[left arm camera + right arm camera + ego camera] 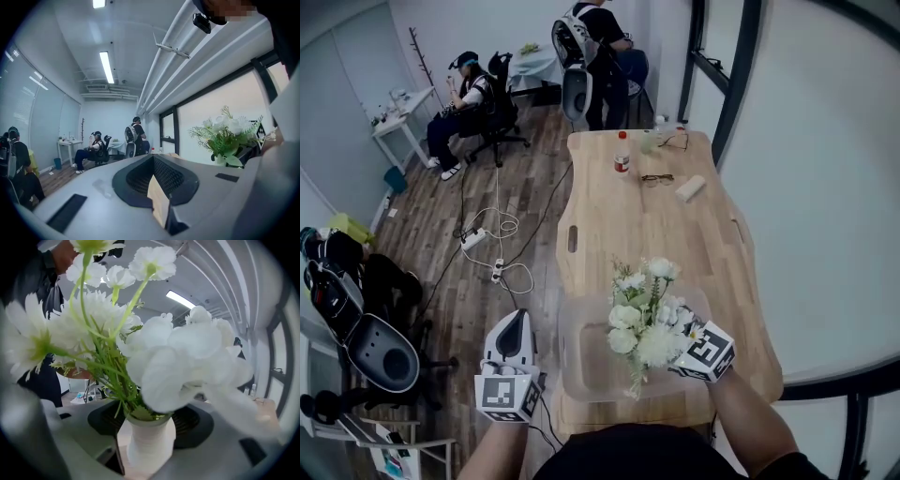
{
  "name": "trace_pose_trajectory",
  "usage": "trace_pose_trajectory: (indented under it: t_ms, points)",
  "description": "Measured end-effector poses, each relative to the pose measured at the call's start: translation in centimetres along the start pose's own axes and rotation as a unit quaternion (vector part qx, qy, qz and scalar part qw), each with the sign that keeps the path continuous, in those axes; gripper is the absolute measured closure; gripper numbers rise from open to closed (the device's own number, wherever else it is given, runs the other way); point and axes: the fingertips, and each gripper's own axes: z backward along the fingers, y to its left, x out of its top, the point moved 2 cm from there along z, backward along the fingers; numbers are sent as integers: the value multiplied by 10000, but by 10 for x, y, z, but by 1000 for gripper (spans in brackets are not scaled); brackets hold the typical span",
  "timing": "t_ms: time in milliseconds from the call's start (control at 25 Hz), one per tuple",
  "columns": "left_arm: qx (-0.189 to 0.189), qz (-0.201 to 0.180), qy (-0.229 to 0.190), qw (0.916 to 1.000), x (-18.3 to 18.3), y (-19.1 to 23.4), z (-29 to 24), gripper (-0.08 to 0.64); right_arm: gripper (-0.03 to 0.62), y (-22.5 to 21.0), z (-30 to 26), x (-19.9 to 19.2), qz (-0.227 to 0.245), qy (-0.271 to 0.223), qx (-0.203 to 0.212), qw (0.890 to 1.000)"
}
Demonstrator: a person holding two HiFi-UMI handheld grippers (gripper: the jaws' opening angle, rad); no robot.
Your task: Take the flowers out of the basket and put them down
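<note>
Gripping the flowers by their white ribbed holder, the right gripper has its jaws clamped on that base, with the blooms fanning out above. In the head view the bunch hangs over the translucent basket at the near end of the table, about 5 o'clock from frame centre. The left gripper sits at 7 o'clock, off the table edge, jaws pressed together on nothing. I judge the bunch light and top-heavy, its petals soft and easily crushed (likely artificial), so the stiff holder is the sound place to hold it. No writing is legible: the label on the red-capped bottle, at 12 o'clock, is too small, and the marker cubes carry only square patterns.
</note>
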Motion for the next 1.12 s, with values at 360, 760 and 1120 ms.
trace_pose_trajectory:
  t_ms: [360, 760, 1120]
  points:
    - [-333, -62, -162, 9993, 15, -30, -24, 555, 290, -23, 37, 15, -71, -180, -407, 9990]
    - [-858, -92, -245, 9960, 25, -71, -38, 555, 290, -37, 83, 34, -47, -380, -900, 9952]
    - [-1328, -136, -198, 9908, 22, -106, -52, 555, 290, -52, 137, 39, -60, -500, -1551, 9866]
